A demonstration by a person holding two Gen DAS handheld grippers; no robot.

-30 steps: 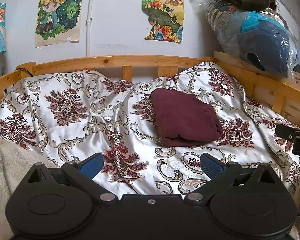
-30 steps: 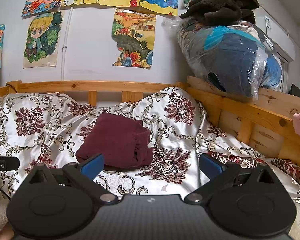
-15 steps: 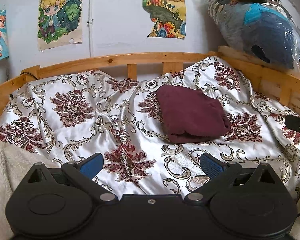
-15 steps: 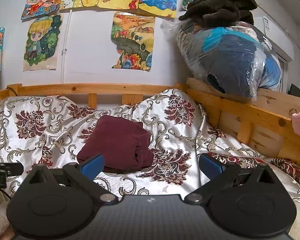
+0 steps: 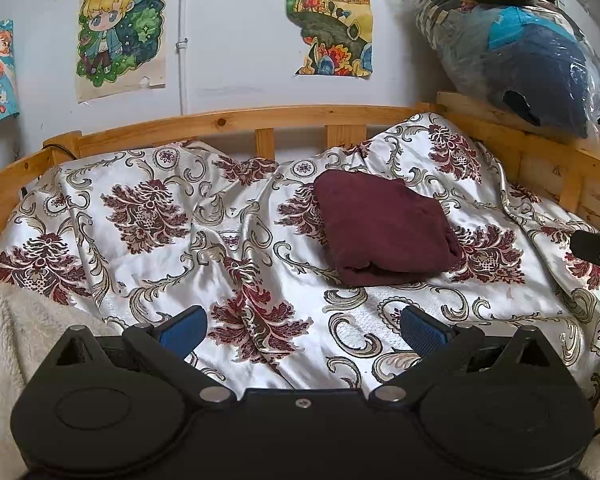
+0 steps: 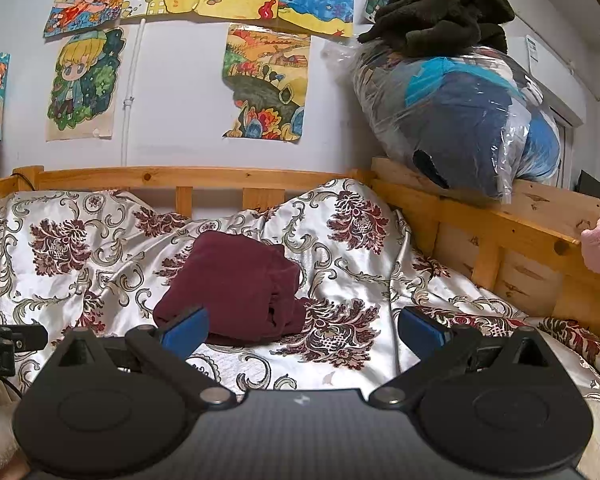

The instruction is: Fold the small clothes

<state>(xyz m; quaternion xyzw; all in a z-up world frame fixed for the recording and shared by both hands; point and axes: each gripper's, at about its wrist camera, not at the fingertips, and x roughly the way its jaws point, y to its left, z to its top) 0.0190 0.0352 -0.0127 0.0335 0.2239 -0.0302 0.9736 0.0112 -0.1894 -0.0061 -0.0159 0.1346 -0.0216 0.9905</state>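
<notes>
A dark maroon garment (image 5: 384,228) lies folded into a compact bundle on the patterned satin bedspread (image 5: 148,240), toward the back right of the bed. In the right wrist view the same maroon garment (image 6: 236,284) sits just beyond the left blue pad. My left gripper (image 5: 304,330) is open, held back near the front of the bed with nothing between its fingers. My right gripper (image 6: 302,326) is open too and holds nothing. Each gripper's tip shows at the edge of the other's view.
A wooden bed rail (image 5: 236,118) runs along the back and right side. A plastic-wrapped bundle of bedding (image 6: 460,120) with a dark plush (image 6: 440,12) on top rests on the right rail. A cream fleece blanket (image 5: 12,340) lies front left. Drawings hang on the wall.
Both grippers have drawn back slightly and tilted a little, so the folded garment sits farther up in each view. The garment itself has not moved. Both stay open.
</notes>
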